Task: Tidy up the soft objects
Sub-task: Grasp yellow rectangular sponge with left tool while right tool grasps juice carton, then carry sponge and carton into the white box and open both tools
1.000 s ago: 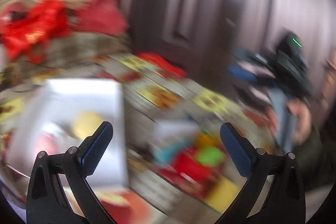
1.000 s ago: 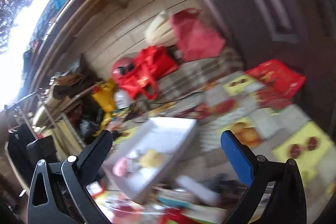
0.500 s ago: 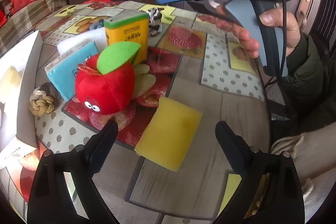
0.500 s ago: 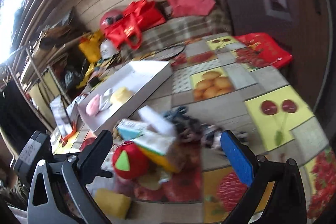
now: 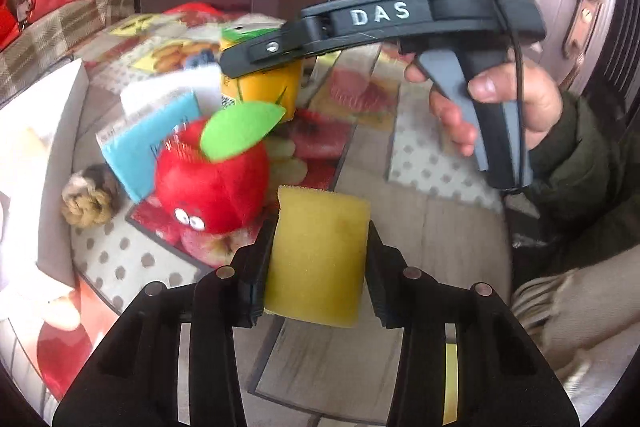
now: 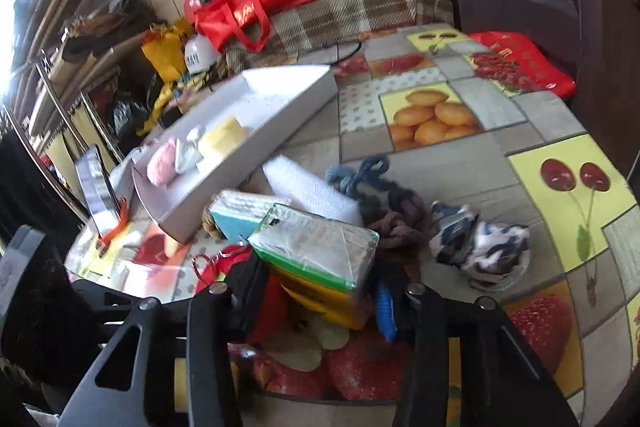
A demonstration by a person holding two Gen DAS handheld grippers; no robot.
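The left gripper (image 5: 320,259) now has its 2 fingers pressed against the sides of the yellow sponge (image 5: 318,257). Half a second ago those fingers stood wide apart above the sponge, which lay flat on the tablecloth (image 5: 420,227). So the grasp has just been made. Whether the sponge has left the cloth cannot be told.

The right gripper (image 6: 320,291) has changed as well. It was open and well above the pile; now it is down at the tissue pack (image 6: 320,259), with 1 finger on each side of the green and yellow wrapper. The jaws look closed on the pack, though the contact of the blue pad (image 6: 386,311) is partly hidden.

Both hands are therefore probably loaded at once. The white box (image 6: 256,135) sits well to the left, already holding a yellow piece (image 6: 222,137) and a pink one (image 6: 162,167), so it is likely the destination. The red plush apple (image 5: 212,187), blue pack (image 5: 148,147), rope knot (image 5: 90,201) and white towel (image 6: 312,187) wait on the table.
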